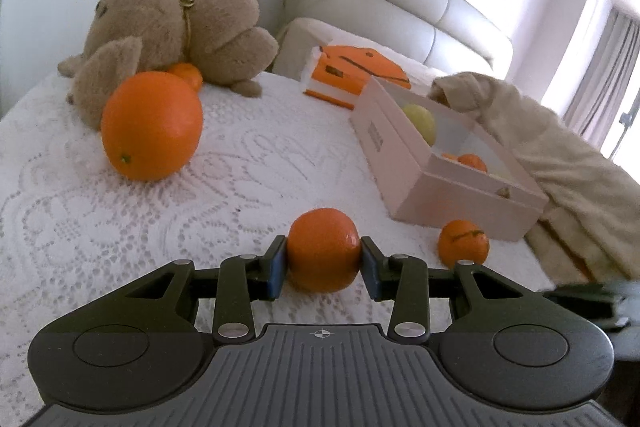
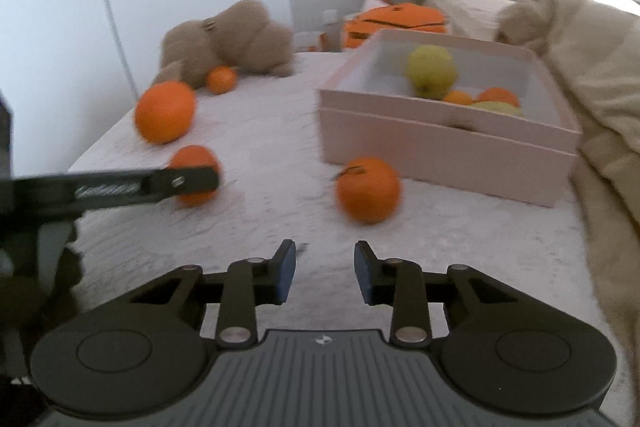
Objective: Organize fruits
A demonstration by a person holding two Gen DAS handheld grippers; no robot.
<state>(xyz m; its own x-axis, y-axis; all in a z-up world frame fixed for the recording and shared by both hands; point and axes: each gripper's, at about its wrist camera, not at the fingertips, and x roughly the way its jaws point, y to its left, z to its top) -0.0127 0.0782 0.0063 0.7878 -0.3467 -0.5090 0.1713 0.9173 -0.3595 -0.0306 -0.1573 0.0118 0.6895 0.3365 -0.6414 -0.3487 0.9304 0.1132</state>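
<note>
Beside the pale pink cardboard box (image 1: pixel 404 163), white lace bedspread (image 1: pixel 160 219) lies open; left gripper (image 1: pixel 324 265) fingers pinch a smooth round mandarin (image 1: pixel 323 251), right gripper (image 2: pixel 325 277) fingers half-closed, empty.

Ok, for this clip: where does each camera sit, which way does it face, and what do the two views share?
Left wrist: on the left tongs, looking forward and down over the lace bedspread; its own fingers clamp a small orange.
Right wrist: on the right tongs, facing the pink box; its own fingers are empty, and the left tongs reach in at left.
Shared: the box, the big orange, the plush toy, the clamped small orange.
</note>
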